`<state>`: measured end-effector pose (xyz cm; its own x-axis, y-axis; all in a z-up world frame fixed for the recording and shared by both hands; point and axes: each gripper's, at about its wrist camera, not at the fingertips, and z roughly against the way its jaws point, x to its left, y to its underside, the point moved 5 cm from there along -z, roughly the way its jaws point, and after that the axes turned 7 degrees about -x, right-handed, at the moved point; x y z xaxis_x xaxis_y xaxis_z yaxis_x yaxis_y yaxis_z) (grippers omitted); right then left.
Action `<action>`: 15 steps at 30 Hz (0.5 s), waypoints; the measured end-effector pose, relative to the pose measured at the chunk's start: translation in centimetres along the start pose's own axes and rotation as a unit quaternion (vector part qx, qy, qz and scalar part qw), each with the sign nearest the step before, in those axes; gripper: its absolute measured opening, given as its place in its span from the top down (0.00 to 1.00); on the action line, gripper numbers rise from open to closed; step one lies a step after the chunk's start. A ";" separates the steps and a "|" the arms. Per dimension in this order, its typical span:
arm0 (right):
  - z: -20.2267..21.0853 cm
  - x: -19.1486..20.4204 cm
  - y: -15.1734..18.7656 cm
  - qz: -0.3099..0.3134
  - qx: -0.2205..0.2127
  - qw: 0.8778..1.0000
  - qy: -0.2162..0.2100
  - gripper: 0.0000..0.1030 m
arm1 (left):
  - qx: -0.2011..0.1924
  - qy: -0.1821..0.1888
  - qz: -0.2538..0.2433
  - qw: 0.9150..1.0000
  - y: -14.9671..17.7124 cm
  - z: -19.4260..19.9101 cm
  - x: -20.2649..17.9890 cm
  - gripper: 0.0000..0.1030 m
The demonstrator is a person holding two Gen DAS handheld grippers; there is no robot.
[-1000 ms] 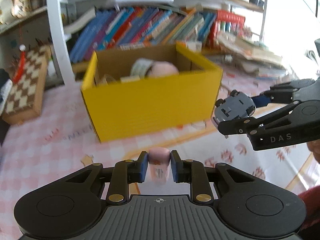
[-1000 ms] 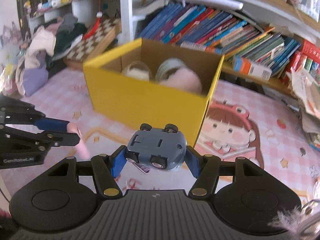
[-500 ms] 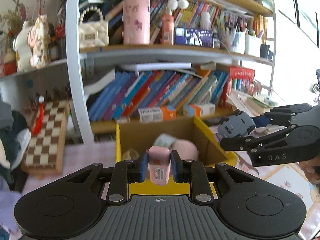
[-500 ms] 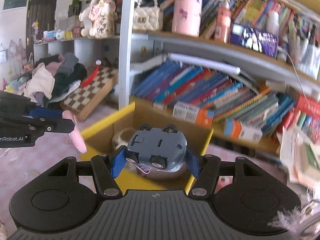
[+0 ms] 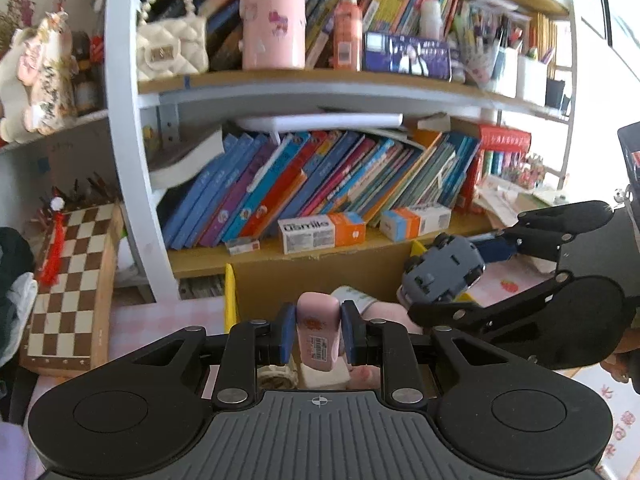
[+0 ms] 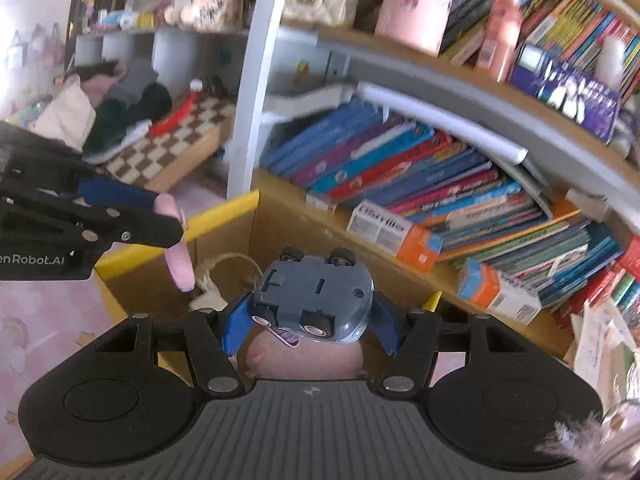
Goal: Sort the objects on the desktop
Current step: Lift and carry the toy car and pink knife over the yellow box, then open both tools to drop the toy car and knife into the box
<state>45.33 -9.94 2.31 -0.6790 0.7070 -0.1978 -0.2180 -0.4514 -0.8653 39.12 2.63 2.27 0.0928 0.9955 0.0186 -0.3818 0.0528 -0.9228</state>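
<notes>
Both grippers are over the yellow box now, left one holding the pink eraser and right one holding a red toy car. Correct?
Not quite: the toy car in the right gripper is grey-blue, not red, as the right wrist view shows. The left gripper does hold the pink eraser over the yellow box.

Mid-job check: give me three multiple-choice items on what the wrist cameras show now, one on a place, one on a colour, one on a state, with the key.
1. Where is the grey toy car?
A. on the chessboard
B. between the right gripper's fingers, above the yellow cardboard box
C. on the bookshelf

2. What colour is the small tube in the left gripper?
A. pink
B. green
C. black

3. How is the toy car turned?
A. wheels down
B. nose down
C. underside and wheels towards the camera

Key: 1 B, the right gripper clamps it over the yellow cardboard box. 2 A, its body is pink with a barcode label. 3 C, the chassis and wheels face the right wrist camera.
</notes>
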 end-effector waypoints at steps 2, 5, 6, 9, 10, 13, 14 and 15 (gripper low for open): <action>-1.3 -0.2 0.6 -0.005 0.016 1.000 -0.004 0.42 | 0.012 0.000 -0.004 1.000 0.4 -1.4 0.0 0.78; -2.8 -0.5 1.7 -0.016 0.036 0.999 -0.008 0.42 | 0.032 0.001 -0.006 0.999 1.2 -3.2 0.1 0.78; -3.1 -0.6 2.0 -0.022 0.040 0.999 -0.007 0.42 | 0.036 0.001 -0.007 0.999 1.5 -3.7 0.1 0.78; -4.1 -1.0 2.9 -0.042 0.056 0.998 -0.009 0.42 | 0.035 0.003 -0.008 0.999 1.6 -4.4 0.1 0.78; -4.4 -1.1 3.1 -0.047 0.062 0.997 -0.013 0.42 | 0.036 0.004 -0.011 0.999 1.6 -4.6 0.0 0.78; -5.2 -1.1 3.9 -0.060 0.083 0.994 -0.030 0.41 | 0.042 0.005 -0.019 0.999 1.6 -5.2 -0.1 0.77; -5.4 -1.0 4.2 -0.061 0.089 0.994 -0.035 0.41 | 0.044 0.005 -0.020 0.999 1.7 -5.4 -0.2 0.77; -5.6 -0.9 4.3 -0.060 0.091 0.993 -0.037 0.41 | 0.046 0.005 -0.020 0.999 1.7 -5.6 -0.2 0.77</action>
<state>48.88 -9.46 -3.79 -0.6881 0.7234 -0.0575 -0.4193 -0.4610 -0.7821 43.59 2.06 -1.45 0.1188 0.9916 0.0515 -0.4607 0.1010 -0.8818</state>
